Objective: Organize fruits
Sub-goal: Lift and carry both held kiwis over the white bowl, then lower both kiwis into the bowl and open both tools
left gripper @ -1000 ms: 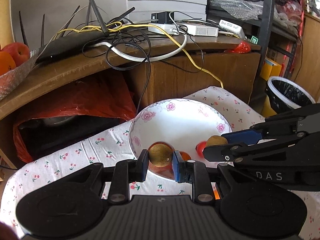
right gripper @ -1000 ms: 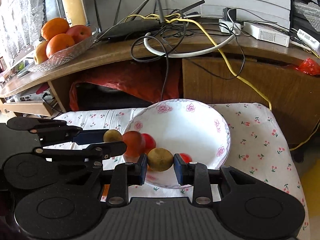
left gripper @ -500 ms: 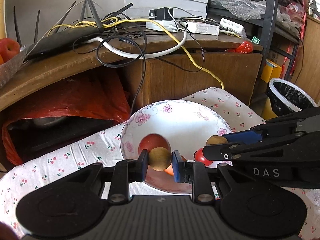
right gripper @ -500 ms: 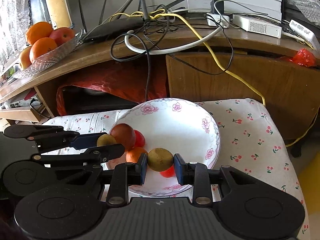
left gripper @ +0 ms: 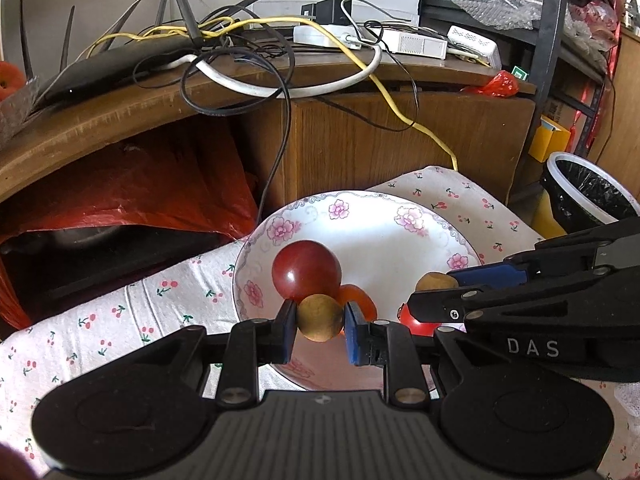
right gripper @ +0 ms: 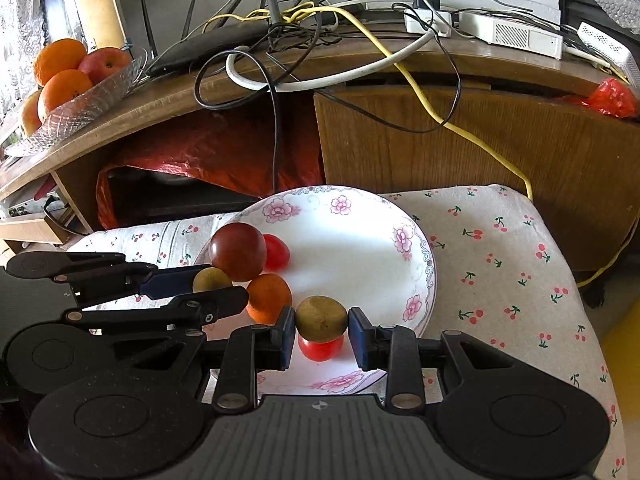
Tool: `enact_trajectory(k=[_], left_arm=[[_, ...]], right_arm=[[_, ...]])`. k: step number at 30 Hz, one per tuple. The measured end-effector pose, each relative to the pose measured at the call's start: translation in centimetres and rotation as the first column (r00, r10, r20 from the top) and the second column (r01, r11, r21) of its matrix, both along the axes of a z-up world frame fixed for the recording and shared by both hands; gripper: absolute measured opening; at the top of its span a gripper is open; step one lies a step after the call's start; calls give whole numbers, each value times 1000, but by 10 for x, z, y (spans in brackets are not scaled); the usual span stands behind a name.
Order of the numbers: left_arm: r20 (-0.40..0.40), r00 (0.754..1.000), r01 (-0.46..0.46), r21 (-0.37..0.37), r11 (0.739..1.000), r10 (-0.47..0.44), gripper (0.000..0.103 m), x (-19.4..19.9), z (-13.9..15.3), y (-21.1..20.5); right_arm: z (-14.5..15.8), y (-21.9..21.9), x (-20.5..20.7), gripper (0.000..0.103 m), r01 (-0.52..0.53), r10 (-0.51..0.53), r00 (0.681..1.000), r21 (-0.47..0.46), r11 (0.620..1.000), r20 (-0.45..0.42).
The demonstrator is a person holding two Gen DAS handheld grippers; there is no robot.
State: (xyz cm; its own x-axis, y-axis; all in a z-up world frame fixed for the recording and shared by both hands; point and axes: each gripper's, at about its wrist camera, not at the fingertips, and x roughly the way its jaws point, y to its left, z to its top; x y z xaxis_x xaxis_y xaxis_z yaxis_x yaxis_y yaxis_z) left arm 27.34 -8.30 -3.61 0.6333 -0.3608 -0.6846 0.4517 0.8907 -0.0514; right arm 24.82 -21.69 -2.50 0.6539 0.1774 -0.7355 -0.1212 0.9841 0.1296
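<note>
- The left gripper (left gripper: 320, 317) pinches a small round brown fruit (left gripper: 320, 318) between its blue pads, over the near rim of the floral plate (left gripper: 384, 224)
- The right gripper (right gripper: 321, 325) pinches a second brown fruit (right gripper: 321, 319) over the plate's near part, above a small red tomato (right gripper: 320, 350)
- On the plate lie a dark red plum (right gripper: 238, 251), an orange fruit (right gripper: 269, 297) touching it, and another red tomato (right gripper: 277, 252)
- The plate sits on a cherry-print cloth (right gripper: 500, 248)
</note>
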Motion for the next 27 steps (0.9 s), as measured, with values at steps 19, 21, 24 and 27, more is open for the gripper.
enact_trajectory(k=[19, 21, 24, 27], left_arm=[[-8, 1000, -18, -7, 1000, 17, 35, 2, -5, 3], [-9, 1000, -19, -10, 1000, 19, 35, 2, -5, 3], [-8, 1000, -22, -10, 1000, 21, 35, 2, -5, 3], [-7, 1000, -23, -6, 1000, 23, 36, 2, -5, 3]], right_arm=[[-5, 3, 3, 27, -10, 10, 1000, -16, 1000, -2], [-5, 3, 3, 27, -11, 11, 1000, -17, 1000, -1], [-5, 3, 3, 27, -12, 12, 1000, -15, 1000, -4], [-5, 4, 3, 27, -12, 12, 1000, -18, 1000, -4]])
